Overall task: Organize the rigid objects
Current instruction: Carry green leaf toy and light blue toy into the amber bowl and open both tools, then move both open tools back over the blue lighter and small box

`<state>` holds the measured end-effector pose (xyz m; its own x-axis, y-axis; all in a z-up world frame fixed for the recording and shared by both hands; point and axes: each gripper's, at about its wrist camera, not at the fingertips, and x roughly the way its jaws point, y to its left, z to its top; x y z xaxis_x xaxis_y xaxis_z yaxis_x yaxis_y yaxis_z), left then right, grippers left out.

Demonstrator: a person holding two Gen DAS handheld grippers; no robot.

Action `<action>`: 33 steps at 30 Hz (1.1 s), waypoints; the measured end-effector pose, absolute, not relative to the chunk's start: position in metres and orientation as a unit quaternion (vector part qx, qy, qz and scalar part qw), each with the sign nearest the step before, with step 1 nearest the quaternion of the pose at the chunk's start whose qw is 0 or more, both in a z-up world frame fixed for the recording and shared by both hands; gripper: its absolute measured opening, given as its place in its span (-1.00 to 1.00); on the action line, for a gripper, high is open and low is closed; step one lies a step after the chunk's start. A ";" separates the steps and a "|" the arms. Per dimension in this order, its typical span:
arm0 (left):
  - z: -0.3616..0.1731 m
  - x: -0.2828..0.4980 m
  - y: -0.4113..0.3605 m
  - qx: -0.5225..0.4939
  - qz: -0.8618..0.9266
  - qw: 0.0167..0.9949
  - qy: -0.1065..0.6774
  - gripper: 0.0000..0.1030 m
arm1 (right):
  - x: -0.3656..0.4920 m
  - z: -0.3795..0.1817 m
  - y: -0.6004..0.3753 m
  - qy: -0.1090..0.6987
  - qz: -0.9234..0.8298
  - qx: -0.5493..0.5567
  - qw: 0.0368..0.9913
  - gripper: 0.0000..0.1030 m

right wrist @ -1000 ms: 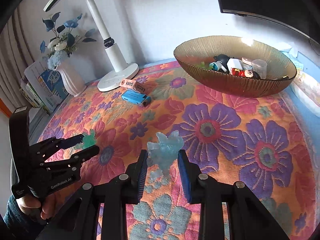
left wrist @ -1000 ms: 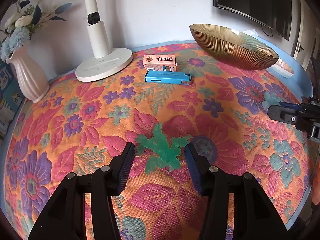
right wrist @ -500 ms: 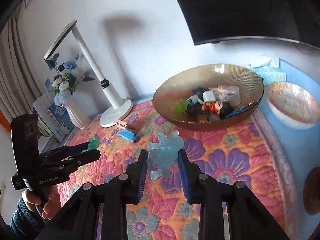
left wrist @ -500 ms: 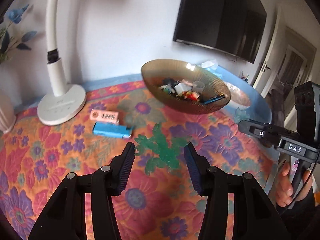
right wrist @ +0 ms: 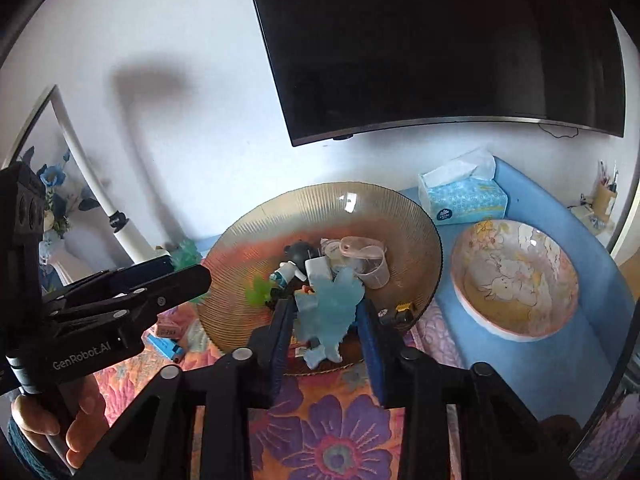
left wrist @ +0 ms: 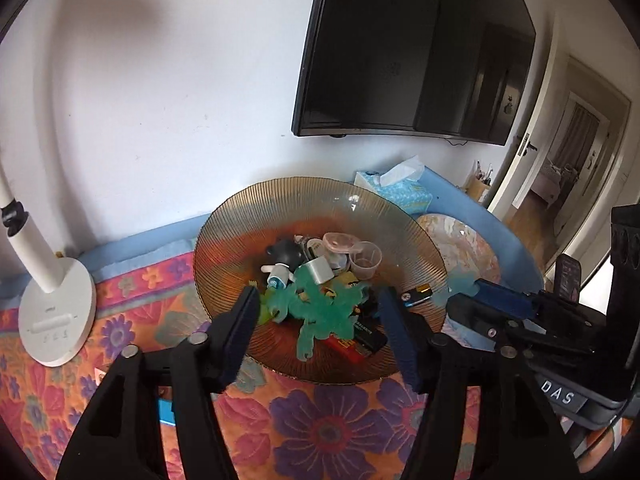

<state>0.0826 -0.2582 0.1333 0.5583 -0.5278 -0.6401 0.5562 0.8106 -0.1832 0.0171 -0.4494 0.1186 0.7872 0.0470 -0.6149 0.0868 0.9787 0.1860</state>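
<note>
Both toys hang over the amber glass bowl (left wrist: 224, 240). The left gripper (left wrist: 316, 312) is spread wide around the green figure (left wrist: 320, 308); real contact I cannot tell. The right gripper (right wrist: 326, 316) is clamped on the pale blue figure (right wrist: 334, 304). They look light, stiff and thin-limbed; better hold the torso.

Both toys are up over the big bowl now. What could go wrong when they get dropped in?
1. The green figure and the blue figure hang over the same crowded middle of the amber bowl. Dropped together, one might bounce off the pile and out.
2. The left gripper and right gripper are close together, so they might bump.
3. A falling figure could knock over the small clear cup.
</note>
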 end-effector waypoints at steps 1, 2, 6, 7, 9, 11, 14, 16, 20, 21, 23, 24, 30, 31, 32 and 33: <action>0.131 0.083 -0.254 0.016 -0.300 0.886 0.352 0.63 | 0.022 0.114 -0.450 0.333 -0.018 0.097 0.938 0.15; 0.130 0.081 -0.247 0.008 -0.294 0.891 0.345 0.63 | 0.024 0.109 -0.452 0.336 -0.025 0.097 0.936 0.19; 0.125 0.074 -0.209 -0.004 -0.267 0.897 0.352 0.63 | 0.013 0.093 -0.455 0.345 -0.014 0.124 0.930 0.19; 0.126 0.071 -0.197 -0.010 -0.262 0.900 0.350 0.63 | 0.010 0.092 -0.451 0.346 -0.008 0.122 0.930 0.19; 0.129 0.061 -0.172 -0.023 -0.253 0.906 0.339 0.63 | 0.004 0.095 -0.438 0.344 0.005 0.112 0.932 0.19; 0.133 0.053 -0.149 -0.032 -0.244 0.910 0.334 0.63 | -0.001 0.101 -0.420 0.341 0.024 0.102 0.934 0.19; 0.135 0.037 -0.118 -0.038 -0.223 0.918 0.326 0.64 | -0.010 0.112 -0.382 0.327 0.066 0.074 0.940 0.19; 0.128 0.026 -0.100 -0.036 -0.205 0.922 0.327 0.65 | -0.014 0.113 -0.353 0.324 0.091 0.046 0.941 0.21; 0.091 0.016 -0.071 -0.025 -0.151 0.924 0.351 0.66 | -0.014 0.087 -0.303 0.334 0.134 0.009 0.933 0.24; 0.077 0.017 -0.065 -0.020 -0.135 0.922 0.362 0.66 | -0.012 0.074 -0.293 0.338 0.138 -0.003 0.931 0.24; 0.052 0.019 -0.054 -0.018 -0.114 0.915 0.386 0.66 | -0.006 0.049 -0.278 0.353 0.126 -0.027 0.927 0.24; 0.040 0.018 -0.049 -0.020 -0.108 0.912 0.394 0.66 | -0.003 0.037 -0.273 0.364 0.123 -0.033 0.923 0.24; 0.019 0.019 -0.042 -0.027 -0.098 0.906 0.411 0.66 | 0.005 0.020 -0.271 0.377 0.113 -0.035 0.918 0.51; 0.019 0.019 -0.042 -0.024 -0.102 0.905 0.412 0.66 | 0.006 0.019 -0.273 0.379 0.114 -0.030 0.918 0.53; 0.018 0.019 -0.044 -0.021 -0.109 0.903 0.416 0.66 | 0.007 0.019 -0.274 0.377 0.117 -0.024 0.919 0.53; 0.018 0.019 -0.045 -0.019 -0.113 0.900 0.420 0.66 | 0.006 0.021 -0.276 0.374 0.119 -0.019 0.920 0.54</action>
